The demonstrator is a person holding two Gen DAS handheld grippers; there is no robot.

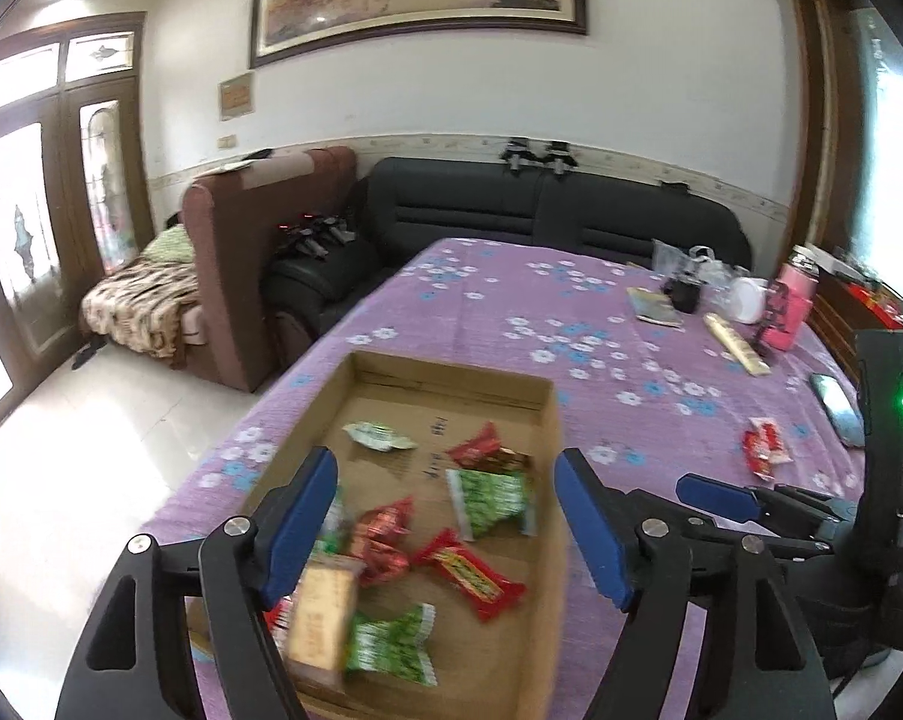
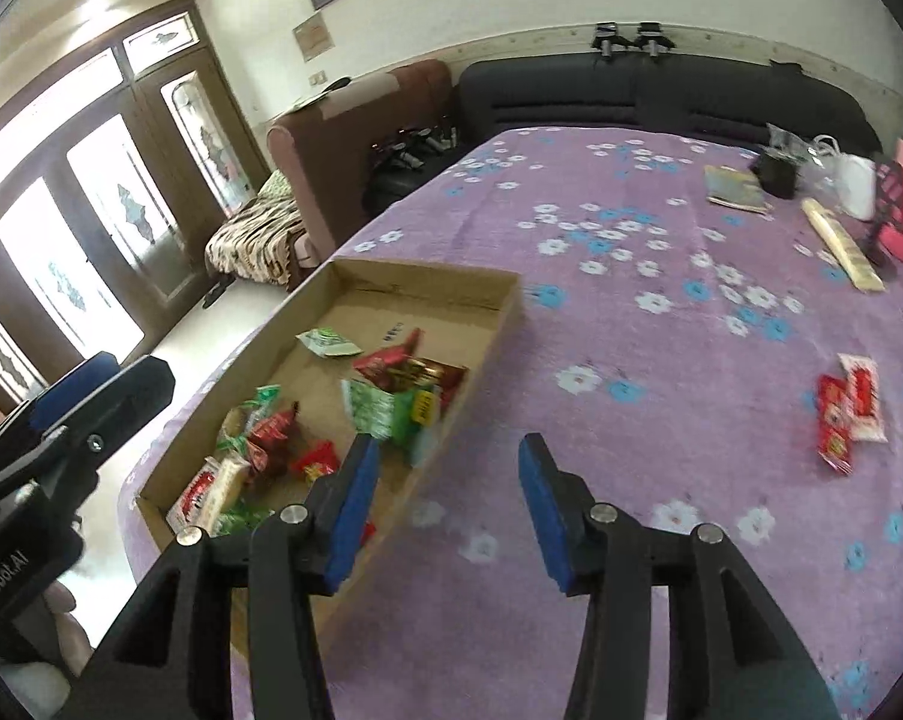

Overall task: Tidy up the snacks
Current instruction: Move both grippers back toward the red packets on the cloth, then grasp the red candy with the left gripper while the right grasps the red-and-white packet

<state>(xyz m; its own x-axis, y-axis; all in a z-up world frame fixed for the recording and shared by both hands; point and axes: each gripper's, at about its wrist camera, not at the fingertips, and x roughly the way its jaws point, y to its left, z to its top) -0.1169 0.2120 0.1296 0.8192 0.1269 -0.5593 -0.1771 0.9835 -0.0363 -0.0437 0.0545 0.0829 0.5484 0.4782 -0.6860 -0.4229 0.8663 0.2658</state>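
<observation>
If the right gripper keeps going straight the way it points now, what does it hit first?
Probably bare purple tablecloth, just right of the cardboard box. The right gripper is open and empty, its left finger over the box's right wall; depth is unclear. The red snack packets lie well off to the right.

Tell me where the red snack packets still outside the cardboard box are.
The red snack packets lie loose on the purple floral tablecloth, right of the cardboard box in both wrist views, near a phone.

Matt brown cardboard box [image 1: 544,420] on a soft purple cloth cover [image 1: 511,300] w/ printed flowers. Snack packets [image 1: 490,501] are glossy, crinkled plastic film. Gripper [image 1: 445,522] arms: matt black plastic, blue ribbed pads, shiny metal pins. Sofa [image 1: 541,210] looks like smooth black leather.
</observation>
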